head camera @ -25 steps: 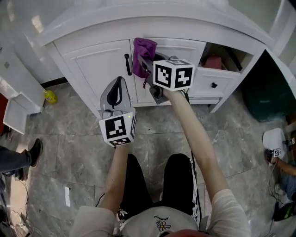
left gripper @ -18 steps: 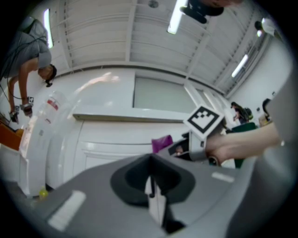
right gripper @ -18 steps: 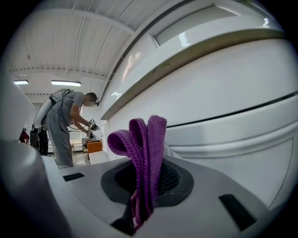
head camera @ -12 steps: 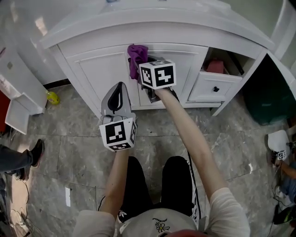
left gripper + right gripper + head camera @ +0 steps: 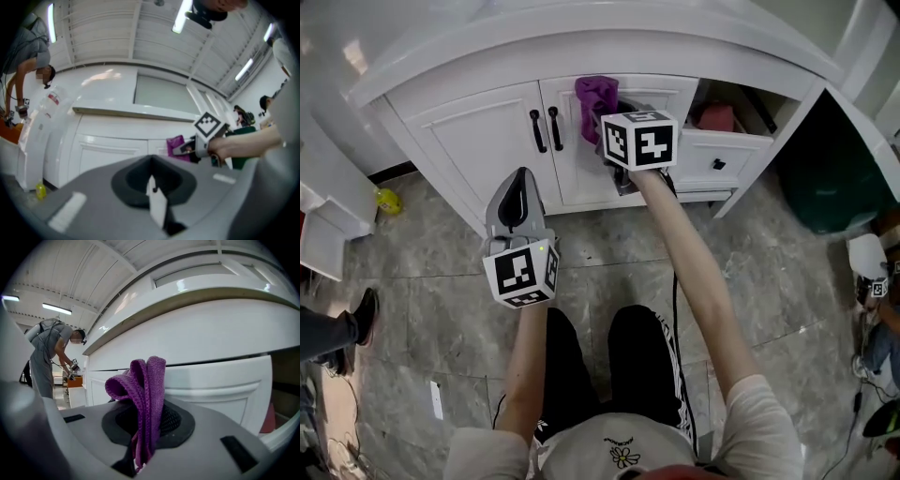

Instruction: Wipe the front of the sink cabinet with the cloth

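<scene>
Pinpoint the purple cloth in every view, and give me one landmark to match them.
Head view: purple cloth, top centre, at the cabinet front, right of the black handles.
Left gripper view: cloth right of centre.
Right gripper view: cloth at centre, clamped in the right gripper.
Shared landmark: the white cabinet front behind it.

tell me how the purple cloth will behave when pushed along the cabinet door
Probably floppy: the purple cloth folds and droops where the right tongs pinch it. Likely light, since that small pinch holds it up. Its knitted-looking surface may drag on the smooth cabinet door and bunch.
</scene>
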The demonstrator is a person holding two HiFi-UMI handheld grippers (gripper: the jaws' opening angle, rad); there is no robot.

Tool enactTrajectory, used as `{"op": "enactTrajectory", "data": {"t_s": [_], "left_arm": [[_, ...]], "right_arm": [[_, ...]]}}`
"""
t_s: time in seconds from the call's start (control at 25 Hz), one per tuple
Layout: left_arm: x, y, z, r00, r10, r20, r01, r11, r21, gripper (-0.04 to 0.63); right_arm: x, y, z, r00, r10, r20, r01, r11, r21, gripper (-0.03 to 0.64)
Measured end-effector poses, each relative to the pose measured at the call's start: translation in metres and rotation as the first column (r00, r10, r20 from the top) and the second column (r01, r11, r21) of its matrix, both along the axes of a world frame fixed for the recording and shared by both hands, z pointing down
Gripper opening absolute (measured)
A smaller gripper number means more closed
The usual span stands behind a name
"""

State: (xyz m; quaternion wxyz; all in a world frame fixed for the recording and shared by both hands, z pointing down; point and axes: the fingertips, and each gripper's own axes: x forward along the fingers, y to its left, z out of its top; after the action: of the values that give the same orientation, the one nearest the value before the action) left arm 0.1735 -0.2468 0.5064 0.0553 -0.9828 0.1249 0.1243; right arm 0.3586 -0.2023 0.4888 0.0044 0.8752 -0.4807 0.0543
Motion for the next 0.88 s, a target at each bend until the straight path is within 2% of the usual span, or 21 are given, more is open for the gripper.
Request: {"op": "enactTrajectory", "data": {"t_s": [0.48, 0.88], "left_arm": [[0.01, 0.019, 0.005, 1.0, 0.027, 0.008, -0.027, 1.0, 0.007, 0.006], [0.009, 0.019, 0.01, 0.999, 0.028, 0.024, -0.028, 0.999, 0.016, 0.006]], "right_arm": [[0.061, 0.122, 0.003, 0.98, 0.197, 0.028, -0.198, 0.98, 0.024, 0.053], [0.08, 0.17, -0.006, 0.966, 0.256, 0.039, -0.258, 0.965, 0.047, 0.052]]}}
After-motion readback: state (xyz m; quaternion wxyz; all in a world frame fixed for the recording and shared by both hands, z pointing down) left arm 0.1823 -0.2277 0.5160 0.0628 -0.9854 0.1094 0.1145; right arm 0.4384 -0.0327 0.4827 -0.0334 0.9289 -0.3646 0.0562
